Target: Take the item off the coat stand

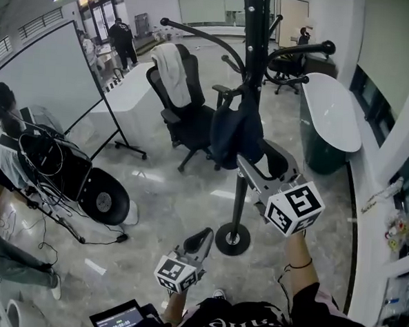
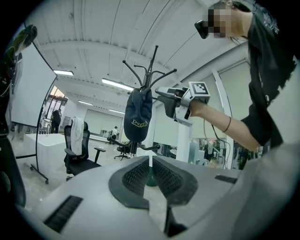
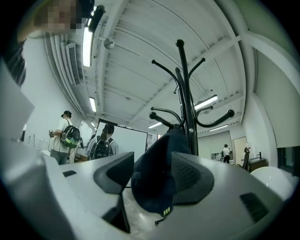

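A dark navy cap [image 1: 234,130] hangs from a hook of the black coat stand [image 1: 253,31]. My right gripper [image 1: 244,165] is raised to the cap's lower edge. In the right gripper view the cap [image 3: 157,180] hangs between the jaws of the right gripper [image 3: 150,177], which stand wide apart. The left pad is clear of the cloth. The cap overlaps the right pad. My left gripper [image 1: 203,237] is held low near the stand's base, its jaws close together with nothing in them. From the left gripper [image 2: 150,176] I see the cap [image 2: 138,115] and the right gripper [image 2: 169,101] beside it.
The stand's round base [image 1: 232,238] rests on the marble floor. A black office chair with a white garment [image 1: 175,74] is behind the stand. A whiteboard [image 1: 50,81] and cabled gear [image 1: 52,164] are at the left, a white rounded desk [image 1: 332,112] at the right.
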A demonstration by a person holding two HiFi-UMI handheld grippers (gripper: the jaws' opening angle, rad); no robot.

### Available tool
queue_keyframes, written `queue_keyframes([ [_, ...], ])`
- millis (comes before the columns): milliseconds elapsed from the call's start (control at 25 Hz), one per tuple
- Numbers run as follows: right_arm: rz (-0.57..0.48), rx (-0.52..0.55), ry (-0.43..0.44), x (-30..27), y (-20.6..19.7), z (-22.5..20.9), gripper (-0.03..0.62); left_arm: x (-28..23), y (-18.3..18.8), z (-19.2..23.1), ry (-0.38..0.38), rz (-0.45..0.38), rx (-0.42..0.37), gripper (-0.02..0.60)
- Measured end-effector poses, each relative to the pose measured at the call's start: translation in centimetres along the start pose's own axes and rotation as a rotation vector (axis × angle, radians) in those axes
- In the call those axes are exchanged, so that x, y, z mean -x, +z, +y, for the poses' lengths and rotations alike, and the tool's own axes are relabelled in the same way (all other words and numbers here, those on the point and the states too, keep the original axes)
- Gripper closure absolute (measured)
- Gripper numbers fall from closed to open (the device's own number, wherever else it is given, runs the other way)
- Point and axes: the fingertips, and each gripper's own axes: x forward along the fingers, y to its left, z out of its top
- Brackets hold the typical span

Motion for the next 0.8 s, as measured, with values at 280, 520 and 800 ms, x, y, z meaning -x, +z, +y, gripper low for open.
queue_keyframes([
  [280, -0.036, -0.055, -0.07, -4.6, 4.9, -3.0, 0.322, -1.0, -0.9, 1.7, -0.033, 0.016, 0.031, 0.575],
  [520, 0.104, 0.043, -0.14, -6.9, 3.2, -3.9, 0.313, -2.1, -1.2, 1.3, -0.07, 0.027, 0.037, 0.575],
  [800, 0.213, 0.179, -0.165, -7.4, 1.5, -5.1, 0.329, -2.2, -1.5, 1.7, -0.066, 0.034, 0.041, 0.575],
])
